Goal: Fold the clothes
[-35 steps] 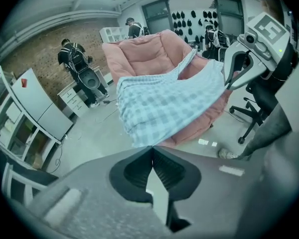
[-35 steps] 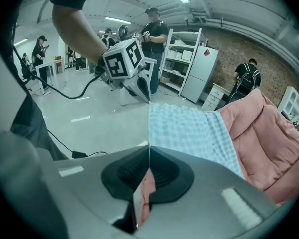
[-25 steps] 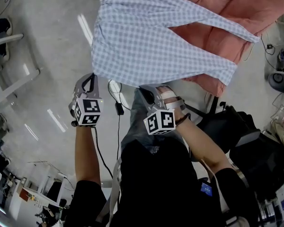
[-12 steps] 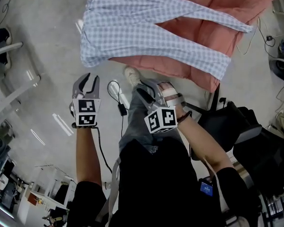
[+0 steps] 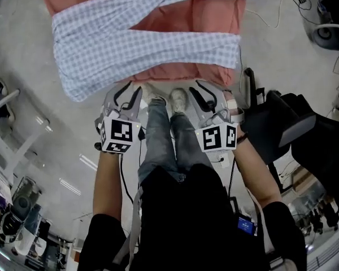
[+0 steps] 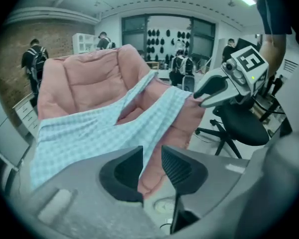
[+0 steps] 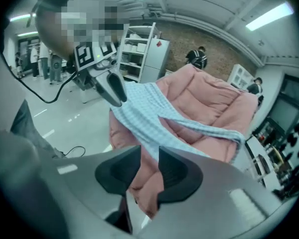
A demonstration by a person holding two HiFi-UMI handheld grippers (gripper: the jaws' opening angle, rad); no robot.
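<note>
Bright, even light falls from ceiling strips (image 7: 271, 15), the floor (image 5: 73, 171) shows glare streaks, and fisheye edges darken.

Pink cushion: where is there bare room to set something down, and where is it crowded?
Free: the wedge of pink quilted cushion between the two legs of the blue-and-white checked trousers, and a narrow strip along its near edge. Crowded: its left part, mostly under the cloth.

I see a pink couch (image 5: 181, 21) on pale glossy floor (image 5: 22, 95), black office chair (image 5: 282, 123) just right of it, brick wall (image 7: 209, 39) and white shelving (image 7: 139, 54) behind, strip lights (image 7: 269, 16) above
</note>
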